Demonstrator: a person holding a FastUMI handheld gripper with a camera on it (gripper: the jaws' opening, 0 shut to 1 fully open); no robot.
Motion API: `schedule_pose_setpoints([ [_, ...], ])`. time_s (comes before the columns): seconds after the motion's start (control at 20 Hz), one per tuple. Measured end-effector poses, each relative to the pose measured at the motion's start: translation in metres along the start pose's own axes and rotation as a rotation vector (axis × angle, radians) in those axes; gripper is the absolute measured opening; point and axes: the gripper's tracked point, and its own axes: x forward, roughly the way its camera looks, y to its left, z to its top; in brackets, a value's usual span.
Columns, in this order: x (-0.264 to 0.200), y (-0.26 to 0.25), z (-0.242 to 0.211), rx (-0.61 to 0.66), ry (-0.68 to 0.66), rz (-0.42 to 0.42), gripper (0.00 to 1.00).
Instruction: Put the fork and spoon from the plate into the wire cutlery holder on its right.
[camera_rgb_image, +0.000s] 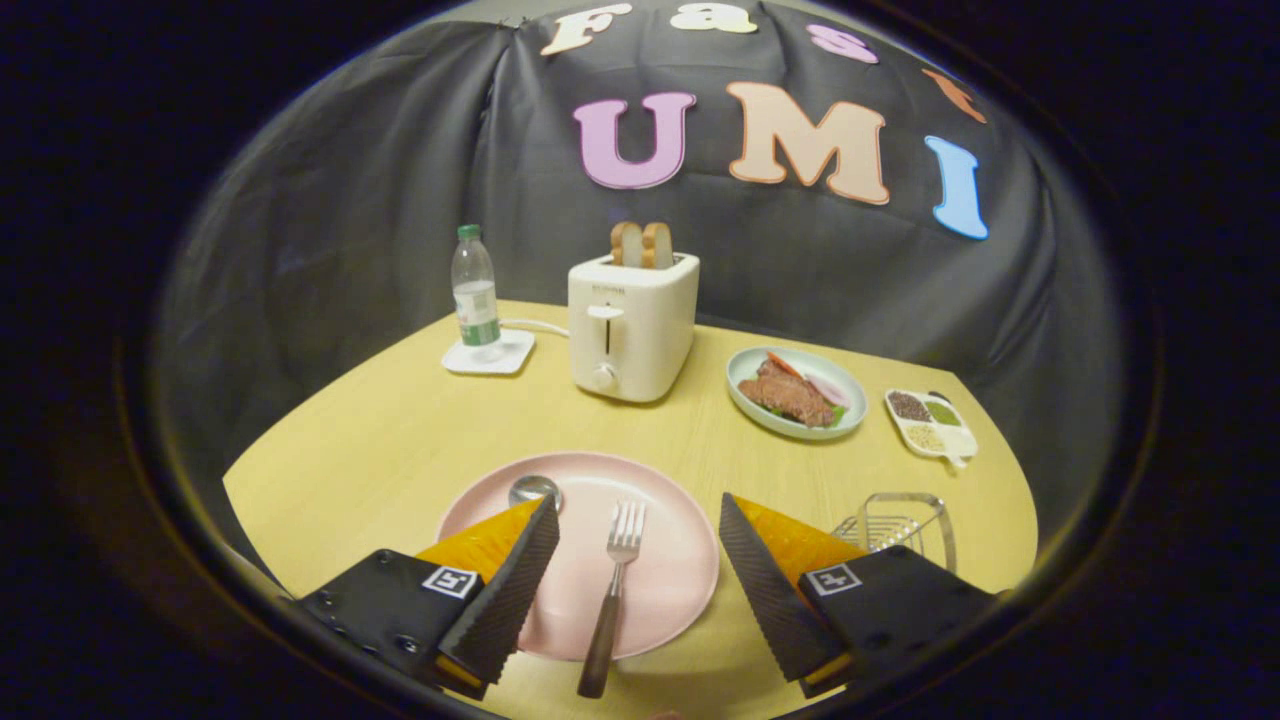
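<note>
Your gripper (638, 555) hangs spread wide, grasping nothing, over the pink plate (665, 590). From the left: spoon (533, 491) by the left finger, fork (612, 595) between the fingers, wire cutlery holder (903, 525) beyond the right finger. Neither utensil is lifted; lower onto the fork's handle overhanging the plate's rim, with clear table around.

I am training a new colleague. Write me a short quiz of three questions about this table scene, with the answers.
1. True or false: the tongs are open, with the dark-handled metal fork lying between them.
2. Which utensil is partly hidden behind a finger: (a) the fork, (b) the metal spoon?
3. Fill in: the wire cutlery holder stands to the ___ of the round pink plate.

Key: 1 true; 2 b; 3 right.
</note>
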Motion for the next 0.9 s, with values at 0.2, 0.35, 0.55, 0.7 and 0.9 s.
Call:
schedule_pose_setpoints([
  [0.2, 0.010, 0.001, -0.024, -0.025, 0.072, 0.005, 1.00],
  [0.35, 0.016, -0.001, -0.041, -0.042, 0.133, 0.004, 1.00],
  [0.55, 0.019, 0.000, -0.054, -0.068, 0.177, 0.009, 0.98],
  [0.7, 0.022, 0.006, -0.062, -0.097, 0.207, 0.020, 0.85],
  [0.9, 0.023, 0.009, -0.073, -0.100, 0.259, 0.034, 0.69],
])
